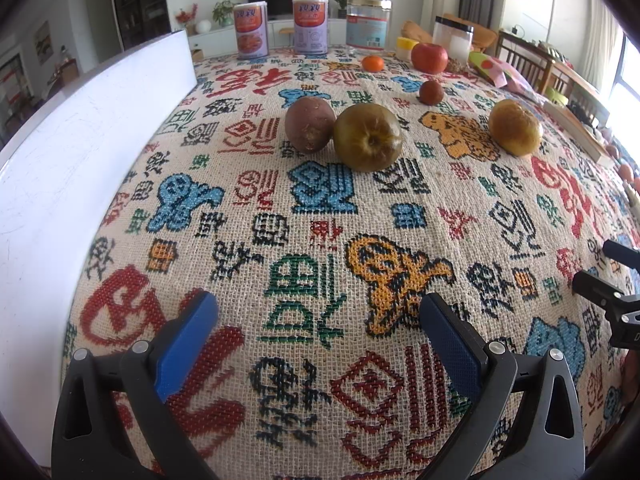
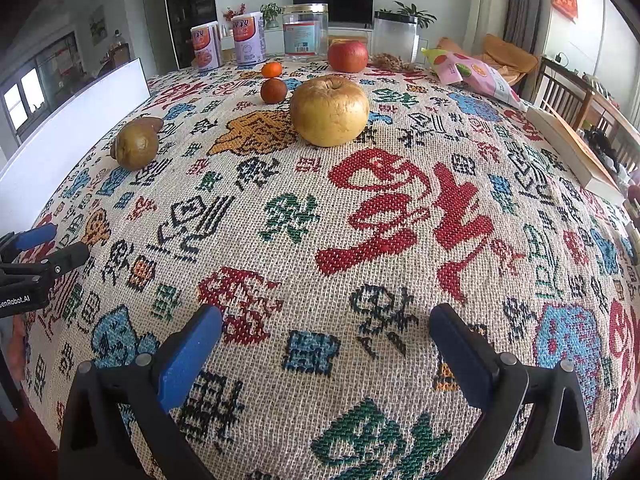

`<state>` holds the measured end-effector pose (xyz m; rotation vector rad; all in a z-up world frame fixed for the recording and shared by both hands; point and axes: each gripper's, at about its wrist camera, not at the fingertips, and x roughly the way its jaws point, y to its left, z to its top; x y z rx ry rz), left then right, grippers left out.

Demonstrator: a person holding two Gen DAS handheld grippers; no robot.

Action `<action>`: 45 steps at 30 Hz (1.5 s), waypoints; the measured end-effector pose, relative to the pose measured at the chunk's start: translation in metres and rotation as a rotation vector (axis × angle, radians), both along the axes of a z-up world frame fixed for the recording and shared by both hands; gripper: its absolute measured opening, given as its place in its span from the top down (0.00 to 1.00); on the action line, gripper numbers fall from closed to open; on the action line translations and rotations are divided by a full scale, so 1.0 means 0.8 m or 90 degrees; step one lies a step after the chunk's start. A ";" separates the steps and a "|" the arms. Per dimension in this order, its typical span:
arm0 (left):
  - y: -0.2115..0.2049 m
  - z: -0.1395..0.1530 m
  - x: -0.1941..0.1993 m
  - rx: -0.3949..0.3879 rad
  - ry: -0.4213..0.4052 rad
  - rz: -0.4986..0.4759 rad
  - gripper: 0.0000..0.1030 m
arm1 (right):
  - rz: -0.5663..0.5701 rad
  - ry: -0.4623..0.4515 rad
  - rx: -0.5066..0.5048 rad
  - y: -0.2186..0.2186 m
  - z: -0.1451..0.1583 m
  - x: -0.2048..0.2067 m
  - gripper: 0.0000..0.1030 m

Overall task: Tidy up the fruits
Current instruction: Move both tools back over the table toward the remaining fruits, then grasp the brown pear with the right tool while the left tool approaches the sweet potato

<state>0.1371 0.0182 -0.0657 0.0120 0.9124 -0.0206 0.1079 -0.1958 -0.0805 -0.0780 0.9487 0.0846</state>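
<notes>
Several fruits lie on the patterned tablecloth. In the left wrist view a purple-brown fruit touches a green-brown apple, and a yellowish apple sits to their right. Farther back are a small brown fruit, a tangerine and a red apple. My left gripper is open and holds nothing, well short of the fruits. My right gripper is also open with nothing in it, facing the yellowish apple. The green-brown apple lies to its left.
A white board stands along the table's left side. Two cans, a clear jar and a second container line the far edge. A snack bag and a book lie at the right.
</notes>
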 end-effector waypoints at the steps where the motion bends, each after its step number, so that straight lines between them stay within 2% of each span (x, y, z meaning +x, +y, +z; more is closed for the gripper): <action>1: 0.000 0.000 0.000 0.000 0.000 0.000 0.02 | 0.000 0.000 0.000 0.000 0.000 0.000 0.00; 10: 0.008 0.000 0.001 0.000 0.007 -0.020 0.00 | 0.000 0.000 0.000 0.000 0.000 0.000 0.00; 18: 0.017 -0.001 0.001 -0.002 0.002 -0.011 0.00 | -0.001 0.000 -0.001 0.003 0.001 0.002 0.00; 21: 0.017 -0.001 0.002 -0.004 0.003 -0.012 0.00 | 0.027 -0.002 0.061 0.019 0.011 0.019 0.00; 25: 0.017 -0.001 0.002 -0.005 0.003 -0.012 0.00 | 0.122 -0.004 0.115 0.080 0.033 0.067 0.02; 27: 0.017 -0.001 0.002 -0.005 0.003 -0.012 0.00 | 0.184 0.000 0.113 0.118 0.039 0.095 0.08; 29: 0.018 -0.001 0.002 -0.004 0.003 -0.012 0.00 | 0.247 0.010 0.091 0.160 0.041 0.121 0.20; 31: 0.018 -0.001 0.001 -0.005 0.003 -0.012 0.00 | 0.294 0.022 0.069 0.196 0.036 0.141 0.22; 33: 0.018 -0.001 0.001 -0.005 0.003 -0.012 0.00 | 0.311 0.028 0.054 0.220 0.028 0.158 0.27; 34: 0.018 -0.001 0.001 -0.005 0.003 -0.012 0.00 | 0.312 0.030 0.053 0.226 0.023 0.164 0.34; 35: 0.018 -0.001 0.001 -0.005 0.003 -0.012 0.01 | 0.308 0.039 0.055 0.229 0.018 0.170 0.47; 36: 0.018 -0.001 0.002 -0.006 0.002 -0.012 0.01 | 0.305 0.048 0.066 0.229 0.014 0.173 0.52; 40: 0.018 0.000 0.003 -0.006 0.002 -0.012 0.01 | 0.274 0.044 0.109 0.198 0.015 0.159 0.52; 45: 0.017 0.000 0.003 -0.005 0.002 -0.012 0.01 | 0.229 0.033 0.131 0.117 0.027 0.106 0.52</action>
